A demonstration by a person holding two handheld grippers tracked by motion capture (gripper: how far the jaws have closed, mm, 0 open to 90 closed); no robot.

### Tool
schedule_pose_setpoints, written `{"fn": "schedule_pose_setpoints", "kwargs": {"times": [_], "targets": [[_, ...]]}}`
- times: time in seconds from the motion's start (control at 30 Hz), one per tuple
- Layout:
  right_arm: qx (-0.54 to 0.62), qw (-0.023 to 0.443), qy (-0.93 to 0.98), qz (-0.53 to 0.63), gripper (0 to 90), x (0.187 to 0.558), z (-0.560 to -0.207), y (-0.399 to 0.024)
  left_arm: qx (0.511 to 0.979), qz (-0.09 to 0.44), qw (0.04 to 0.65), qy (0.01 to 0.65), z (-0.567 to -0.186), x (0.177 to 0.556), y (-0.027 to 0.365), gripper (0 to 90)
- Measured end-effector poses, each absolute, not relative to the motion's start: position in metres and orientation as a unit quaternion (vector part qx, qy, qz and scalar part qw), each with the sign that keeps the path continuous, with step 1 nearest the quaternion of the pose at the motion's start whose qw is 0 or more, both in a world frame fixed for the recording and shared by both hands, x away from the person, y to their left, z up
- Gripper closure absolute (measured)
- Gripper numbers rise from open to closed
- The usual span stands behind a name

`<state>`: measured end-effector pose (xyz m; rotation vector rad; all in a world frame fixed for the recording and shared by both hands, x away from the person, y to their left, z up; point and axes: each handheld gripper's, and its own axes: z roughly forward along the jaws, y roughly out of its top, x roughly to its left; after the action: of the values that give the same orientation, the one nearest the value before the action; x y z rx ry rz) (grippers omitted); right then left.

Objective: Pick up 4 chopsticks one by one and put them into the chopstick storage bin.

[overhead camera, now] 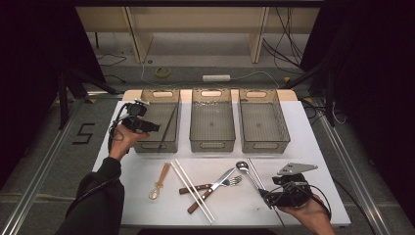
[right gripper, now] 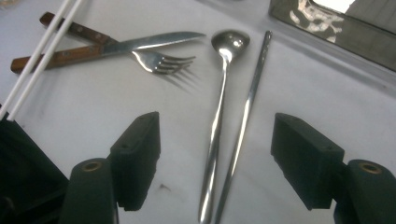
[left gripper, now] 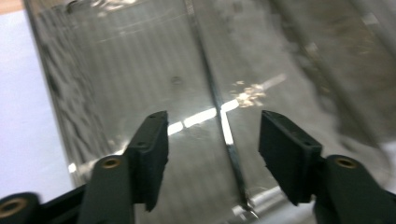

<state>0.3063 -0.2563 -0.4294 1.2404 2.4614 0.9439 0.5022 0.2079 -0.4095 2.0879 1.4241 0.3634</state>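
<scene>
A person stands at a white table [overhead camera: 147,205] with a gripper in each hand, sorting cutlery into three clear bins. The left gripper [overhead camera: 147,126] hangs over the left bin [overhead camera: 172,100], and its jaws are spread apart with nothing pinched between them. A thin metal chopstick [left gripper: 219,112] lies inside that bin, leaning up toward the far wall. The right gripper [overhead camera: 266,195] waits low at the near right side of the table, and its jaws are spread wide too, holding nothing. Right in front of it lie a metal spoon [right gripper: 219,98] and a second metal chopstick [right gripper: 250,102], side by side and almost touching. Both point straight away from the gripper, toward the bins, so their long sides run the same way the jaws point. The near ends sit between the open jaws, so I think the right hand is the one to pick next. A knife [right gripper: 112,46], a fork [right gripper: 159,61], two white chopsticks [overhead camera: 193,188] and a small wooden spoon [overhead camera: 160,182] lie farther left. On the floor beside the table I can read a big 5 [overhead camera: 84,133].
</scene>
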Motion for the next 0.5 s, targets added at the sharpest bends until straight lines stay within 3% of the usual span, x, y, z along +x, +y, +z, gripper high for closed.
{"fn": "schedule_pose_setpoints", "kwargs": {"times": [0.2,0.5], "targets": [[0.43,0.101,0.854,0.276,39.6,0.308,-0.427,-0.258,0.783,0.134,0.338,0.504,-0.397,0.469,0.199,31.7],[0.433,0.067,0.878,0.195,48.9,0.317,-0.431,-0.254,0.792,0.152,0.366,0.464,-0.393,0.429,0.185,25.9]]}}
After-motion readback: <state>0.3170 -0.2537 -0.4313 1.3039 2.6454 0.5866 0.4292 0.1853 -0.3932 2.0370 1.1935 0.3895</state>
